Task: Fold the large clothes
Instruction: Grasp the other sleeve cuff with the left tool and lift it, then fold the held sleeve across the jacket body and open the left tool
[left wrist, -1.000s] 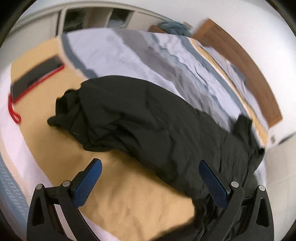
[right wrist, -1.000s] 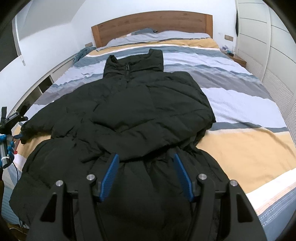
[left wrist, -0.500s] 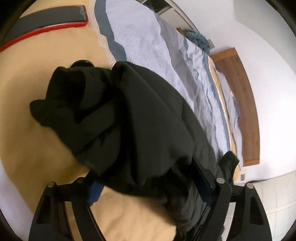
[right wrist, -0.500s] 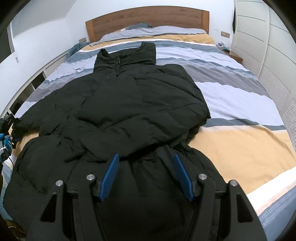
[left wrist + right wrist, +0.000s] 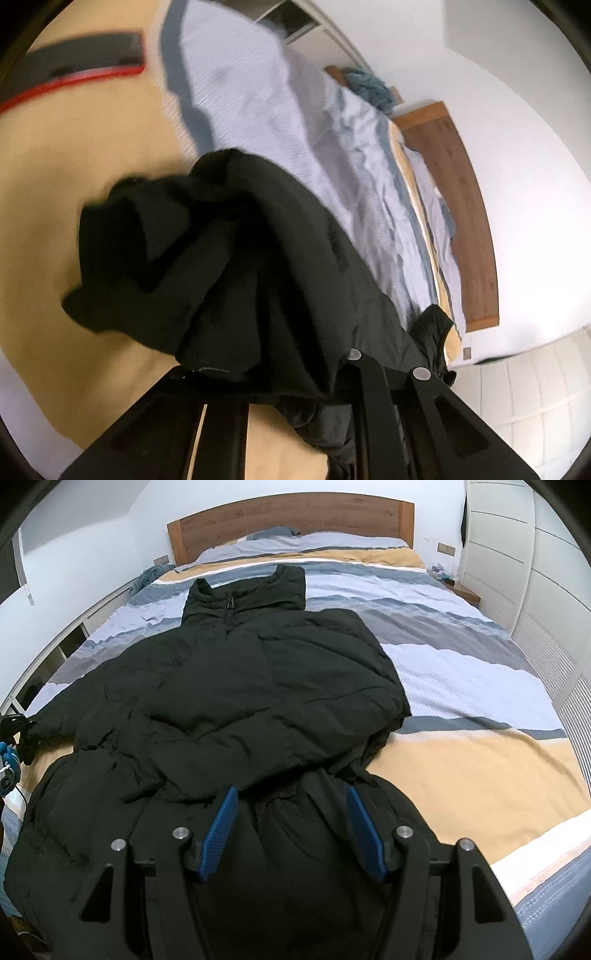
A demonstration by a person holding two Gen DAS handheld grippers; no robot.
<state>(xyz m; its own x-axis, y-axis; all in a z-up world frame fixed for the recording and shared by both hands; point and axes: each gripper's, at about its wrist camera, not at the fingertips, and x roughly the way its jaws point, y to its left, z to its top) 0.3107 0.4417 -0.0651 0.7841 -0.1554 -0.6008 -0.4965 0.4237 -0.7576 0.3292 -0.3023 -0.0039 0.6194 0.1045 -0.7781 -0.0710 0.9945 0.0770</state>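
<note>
Jaws: my left gripper [image 5: 258, 373] hidden under jacket sleeve [image 5: 207, 258], state unclear; right gripper [image 5: 291, 830] apart, over puffer jacket [image 5: 258, 686]. One sleeve folded across; the other pending.

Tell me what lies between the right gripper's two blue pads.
In the right wrist view, only the black jacket lies between the right gripper pads: its gathered lower part fills the open gap, not pinched by either pad.

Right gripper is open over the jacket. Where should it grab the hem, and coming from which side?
Judging from the right wrist view, take the black jacket at its bottom hem near the bed's foot, coming down from above with the right gripper. One sleeve is already folded across the chest, so the free lower edge bunched under the open jaws gives a thick ridge to pinch. The left gripper seems shut on the other cuff.
</note>
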